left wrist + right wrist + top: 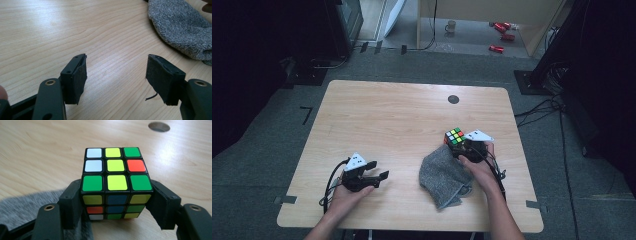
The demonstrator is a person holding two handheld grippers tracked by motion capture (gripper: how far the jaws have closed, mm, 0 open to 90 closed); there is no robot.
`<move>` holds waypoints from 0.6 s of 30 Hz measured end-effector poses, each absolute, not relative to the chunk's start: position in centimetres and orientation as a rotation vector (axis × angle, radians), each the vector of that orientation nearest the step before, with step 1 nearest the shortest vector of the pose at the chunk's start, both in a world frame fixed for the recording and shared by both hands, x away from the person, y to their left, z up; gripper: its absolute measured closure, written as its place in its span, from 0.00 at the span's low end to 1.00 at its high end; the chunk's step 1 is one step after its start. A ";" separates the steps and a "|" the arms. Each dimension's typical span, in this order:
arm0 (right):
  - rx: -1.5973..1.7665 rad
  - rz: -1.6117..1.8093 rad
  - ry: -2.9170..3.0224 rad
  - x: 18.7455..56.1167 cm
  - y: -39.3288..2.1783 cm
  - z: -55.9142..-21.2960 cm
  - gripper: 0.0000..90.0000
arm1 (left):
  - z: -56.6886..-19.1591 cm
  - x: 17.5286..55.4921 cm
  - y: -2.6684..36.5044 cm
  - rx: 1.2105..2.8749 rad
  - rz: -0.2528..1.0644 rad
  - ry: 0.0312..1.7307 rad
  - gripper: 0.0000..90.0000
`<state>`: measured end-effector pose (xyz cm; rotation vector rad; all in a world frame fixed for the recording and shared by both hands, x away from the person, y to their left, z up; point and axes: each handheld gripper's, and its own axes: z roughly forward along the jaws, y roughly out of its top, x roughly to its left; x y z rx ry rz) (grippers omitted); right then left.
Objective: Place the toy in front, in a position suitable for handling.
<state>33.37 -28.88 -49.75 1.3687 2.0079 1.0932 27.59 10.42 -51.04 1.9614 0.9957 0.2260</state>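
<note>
Closed on the puzzle cube (pixel 116 182): the right tongs (pixel 466 146), one black pad against each side face, gripping low and near the front edge. Cube just past the far edge of the grey cloth (pixel 442 175), at that cloth's right-hand corner. Resting on the table (pixel 387 115) or raised a little off it: cannot tell. Half spread and empty: the left tongs (pixel 116 77), over bare wood well to the left of the cloth.

Likely trouble from here:
- Slipping or pivoting of the cube between the pads, since the hold sits low on smooth plastic, with most of the cube above and beyond the pads.
- Twisting of a layer under an uneven squeeze, leaving the cube skewed in the grip.
- Snagging of the cloth, whose edge lies right under the near jaw; any pull away from the cloth might drag it along.

Given by the right gripper view and not by the high view: contact of pads with cube faces, the sticker pattern on the top and front faces, and cloth fibres beneath the jaw. Given by the high view alone: both hands at once, the gap between the left tongs and the cloth, and the round hole (pixel 453 99) far beyond the cloth. Given by the left gripper view: empty pads, a loose thread (pixel 151 97) at one, and the cloth's near side beyond them.
</note>
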 end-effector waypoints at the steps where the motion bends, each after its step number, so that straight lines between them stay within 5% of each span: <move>1: 1.373 1.116 1.995 33.4 -28.9 -49.5 0.38 | -51.0 27.6 10.4 1.961 0.226 0.996 0.38; 10: 1.257 1.227 2.014 32.2 -25.4 -46.2 0.38 | -50.9 27.7 10.7 1.955 0.242 1.002 0.38; 18: 1.115 1.278 2.177 29.9 -18.9 -47.0 0.38 | -50.6 28.4 13.1 1.902 0.275 1.070 0.37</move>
